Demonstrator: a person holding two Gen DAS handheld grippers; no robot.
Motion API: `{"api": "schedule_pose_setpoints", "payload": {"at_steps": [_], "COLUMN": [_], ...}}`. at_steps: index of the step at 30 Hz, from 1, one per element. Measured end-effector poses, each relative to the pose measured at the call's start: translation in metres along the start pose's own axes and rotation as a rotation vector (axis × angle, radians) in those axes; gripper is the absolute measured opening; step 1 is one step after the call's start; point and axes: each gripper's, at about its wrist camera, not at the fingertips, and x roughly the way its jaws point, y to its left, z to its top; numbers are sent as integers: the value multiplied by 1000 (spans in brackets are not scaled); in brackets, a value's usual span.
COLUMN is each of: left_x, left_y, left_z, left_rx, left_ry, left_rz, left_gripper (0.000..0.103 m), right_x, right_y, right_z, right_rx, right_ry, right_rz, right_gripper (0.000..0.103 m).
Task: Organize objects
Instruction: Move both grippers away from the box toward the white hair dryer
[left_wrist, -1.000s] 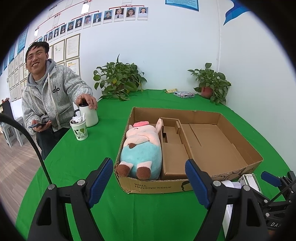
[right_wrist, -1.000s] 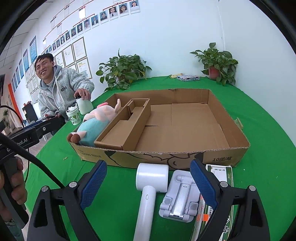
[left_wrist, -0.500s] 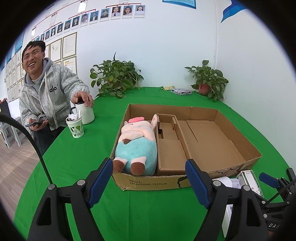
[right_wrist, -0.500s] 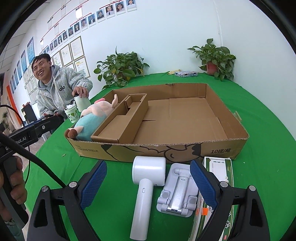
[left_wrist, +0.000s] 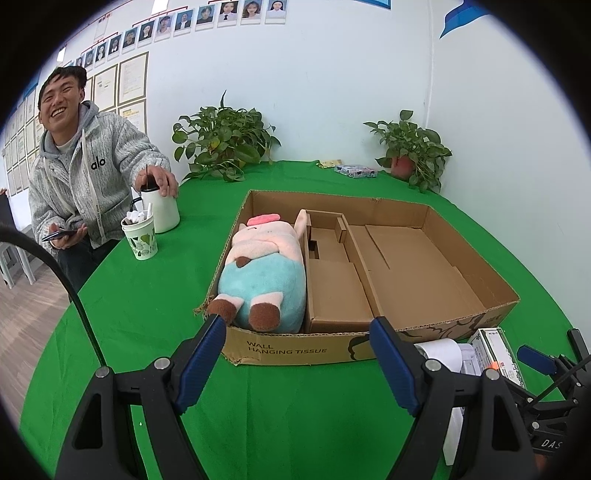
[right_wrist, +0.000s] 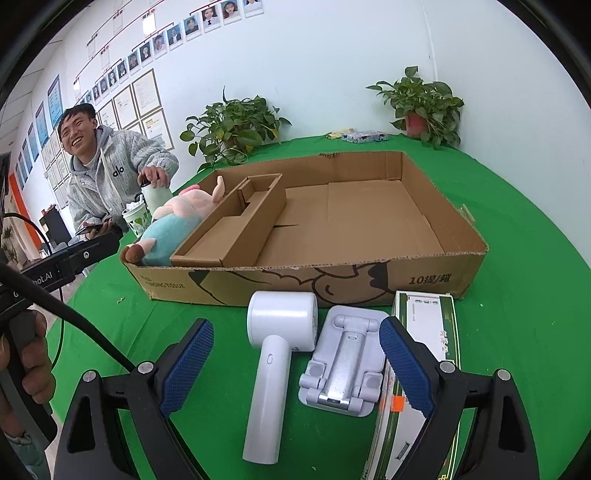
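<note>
Both grippers hover released and empty over a round green-clothed worktop. The right gripper spreads its blue pads above a white handheld device with a round head, just beside a folded white plastic stand and a long green-and-white carton. Behind them sits a shallow brown cardboard tray, holding a pink-and-teal plush pig in its left compartment. The left gripper faces the tray's front wall. Risks: closing crookedly on the smooth device could let it slip, or nudge the stand.
</note>
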Motion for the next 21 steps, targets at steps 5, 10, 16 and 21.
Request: {"api": "schedule_pose_setpoints", "payload": {"at_steps": [5, 10, 16, 21], "left_x": [0, 1, 1, 3], "left_y": [3, 3, 6, 6], "left_z": [-3, -6, -9, -11], "left_rx": [0, 0, -7, -5], "left_ry": [7, 20, 26, 35], "left_rz": [-7, -13, -19, -28], "left_gripper": [80, 80, 80, 80], "right_x": [0, 2, 4, 6], "right_y": [-6, -5, 0, 2], "right_z": [-8, -14, -16, -18], "right_rx": [17, 32, 24, 27], "right_ry": [8, 18, 20, 27], "right_rz": [8, 13, 14, 16], "right_gripper": [90, 89, 89, 89]}}
